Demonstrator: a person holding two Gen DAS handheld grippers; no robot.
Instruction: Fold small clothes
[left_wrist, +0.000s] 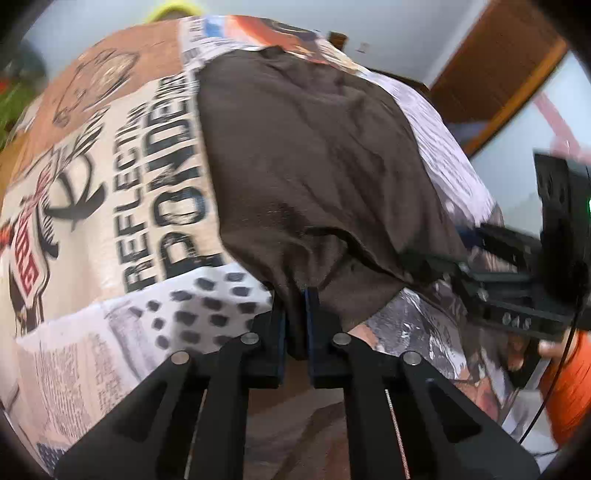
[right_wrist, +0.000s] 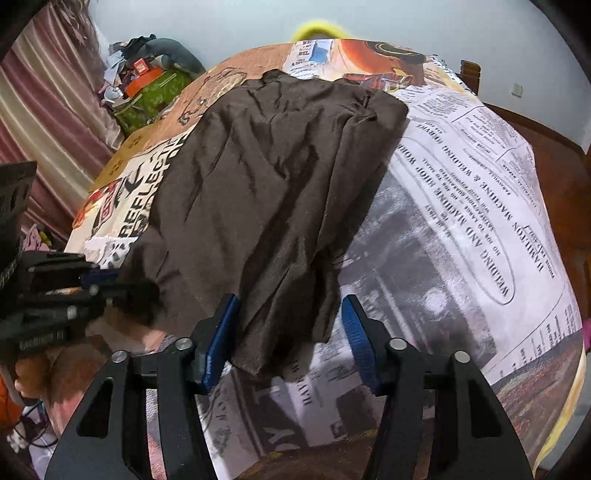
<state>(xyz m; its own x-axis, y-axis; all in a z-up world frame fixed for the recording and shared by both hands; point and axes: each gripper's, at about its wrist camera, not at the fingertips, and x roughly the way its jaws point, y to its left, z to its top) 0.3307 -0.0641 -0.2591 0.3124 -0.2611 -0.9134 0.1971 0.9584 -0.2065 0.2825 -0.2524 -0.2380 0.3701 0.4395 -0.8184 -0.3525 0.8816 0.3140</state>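
1. The brown garment (right_wrist: 266, 192) lies spread on a worktop under a newspaper-print cover (right_wrist: 461, 229). Its long axis runs from the near edge away toward the far side.
2. The left gripper (left_wrist: 295, 325) has its fingers drawn narrow and pinched on the garment's near-left corner; cloth bunches between the blue pads (left_wrist: 314, 321).
3. The right gripper (right_wrist: 290, 343) stands half wide, its fingers (right_wrist: 218, 343) straddling the near-right corner. The left pad sits just beside the hem; no pinch is visible there.
4. Judgement: both hands are at the near hem, the left already secured and the right not. The garment extends straight ahead of both, so a fold would carry the near edge forward along the long axis once the right side is gripped.
5. Risk: lifting on one corner alone would skew the cloth.
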